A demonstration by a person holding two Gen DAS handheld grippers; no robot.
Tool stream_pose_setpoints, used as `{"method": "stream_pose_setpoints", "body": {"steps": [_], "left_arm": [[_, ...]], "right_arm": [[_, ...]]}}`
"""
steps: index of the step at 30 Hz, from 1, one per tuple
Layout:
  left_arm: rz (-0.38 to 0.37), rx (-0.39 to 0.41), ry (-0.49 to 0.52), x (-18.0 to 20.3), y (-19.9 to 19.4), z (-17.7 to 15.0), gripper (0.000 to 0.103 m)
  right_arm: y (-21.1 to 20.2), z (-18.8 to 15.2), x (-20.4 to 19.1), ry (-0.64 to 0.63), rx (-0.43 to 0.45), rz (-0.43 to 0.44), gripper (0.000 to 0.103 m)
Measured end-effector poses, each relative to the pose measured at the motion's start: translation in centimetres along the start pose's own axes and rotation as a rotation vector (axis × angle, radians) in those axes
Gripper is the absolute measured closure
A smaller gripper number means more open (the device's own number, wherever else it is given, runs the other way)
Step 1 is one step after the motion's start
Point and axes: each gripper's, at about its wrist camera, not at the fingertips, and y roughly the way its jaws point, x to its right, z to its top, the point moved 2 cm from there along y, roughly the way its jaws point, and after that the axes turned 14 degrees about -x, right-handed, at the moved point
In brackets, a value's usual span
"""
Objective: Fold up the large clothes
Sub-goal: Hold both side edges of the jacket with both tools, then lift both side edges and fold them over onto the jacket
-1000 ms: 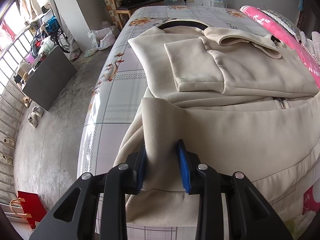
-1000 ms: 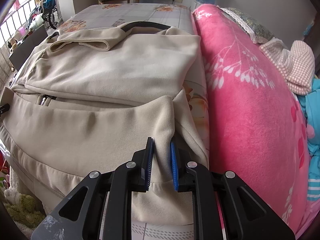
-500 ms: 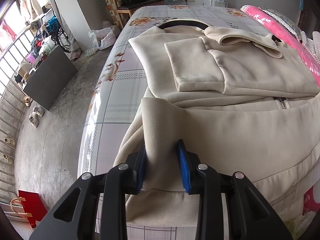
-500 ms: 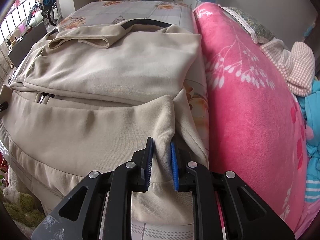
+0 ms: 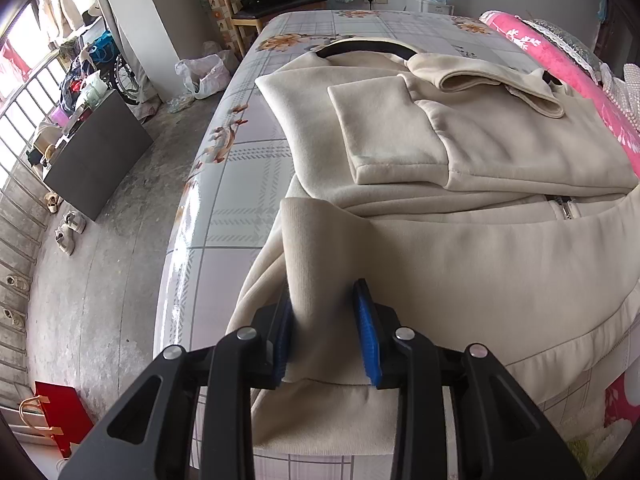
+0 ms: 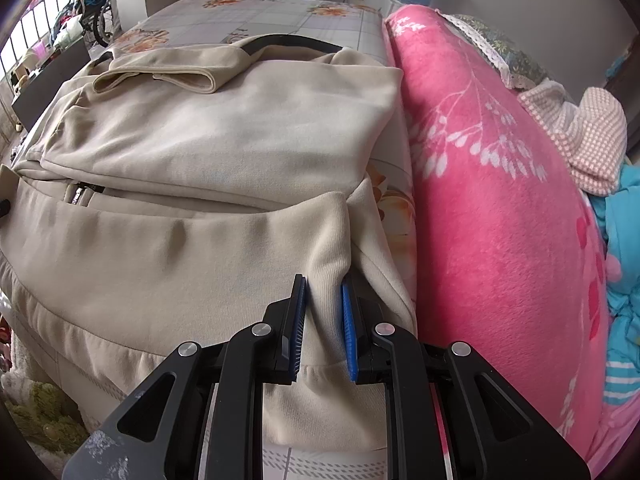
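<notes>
Nearest the left wrist camera, the left gripper (image 5: 326, 332) has its blue ribbed pads clamped on a bunched corner of ribbed hem on a beige fleece jacket (image 5: 460, 264). Nearest the right wrist camera, the right gripper (image 6: 323, 322) pinches the opposite hem corner of the jacket (image 6: 168, 248) the same way, with a narrower gather of cloth between its jaws. Both corners stand lifted, and the soft, matte fabric between them sags in a broad fold over the garment's lower half.

Just beyond that fold, a metal zipper pull (image 5: 565, 209) shows at the jacket's middle. Farther on, a sleeve is folded across the chest, its squared cuff (image 5: 384, 136) lying flat, and a second sleeve (image 5: 504, 84) lies rolled with its open end showing. A dark curved lining (image 5: 366, 46) marks the neckline at the far end.

The jacket lies spread on a bed (image 5: 240, 184) covered with a glossy plaid sheet printed with flowers. Along the jacket's right side, touching it, runs a plush pink blanket (image 6: 492, 216) with white leaf sprigs. Past the bed's far end stands a wooden chair (image 5: 256, 12) holding dark cloth.
</notes>
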Motion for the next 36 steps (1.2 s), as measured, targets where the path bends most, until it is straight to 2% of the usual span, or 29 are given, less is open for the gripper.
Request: {"method": "stream_pose_setpoints", "body": {"steps": [4,8,11,18,22,29,33,36], "left_arm": [[0.001,0.01,0.006,0.0,0.0,0.1,0.075],[-0.008,0.063,0.021,-0.2,-0.6,-0.2,0.091],[-0.048,0.114,0.024,-0.8,-1.8,-1.1,0.096],[-0.155,0.243,0.036,-2.1,-7.2,-2.7,0.097],[-0.204,0.313,0.018,-2.9,-10.6,-2.4,0.097],[-0.255,0.452,-0.006,-5.0,-15.4,2.1,0.097],[-0.243,0.509,-0.006,-5.7,-15.9,7.2,0.097],[-0.212,0.512,0.014,-5.7,-14.6,12.3,0.097]], "right_arm": [[-0.2,-0.1,0.0,0.002,0.009,-0.008,0.09],[-0.9,-0.3,0.0,0.013,0.032,0.001,0.098],[-2.2,-0.7,0.3,0.035,0.063,0.015,0.1],[-7.9,-2.6,1.2,0.089,0.197,0.078,0.1],[-10.9,-2.0,1.9,0.111,0.288,0.103,0.1],[-14.7,2.5,4.2,0.127,0.463,0.149,0.1],[-15.1,7.3,5.8,0.127,0.534,0.185,0.1],[-13.4,12.6,6.5,0.117,0.537,0.201,0.1]]}}
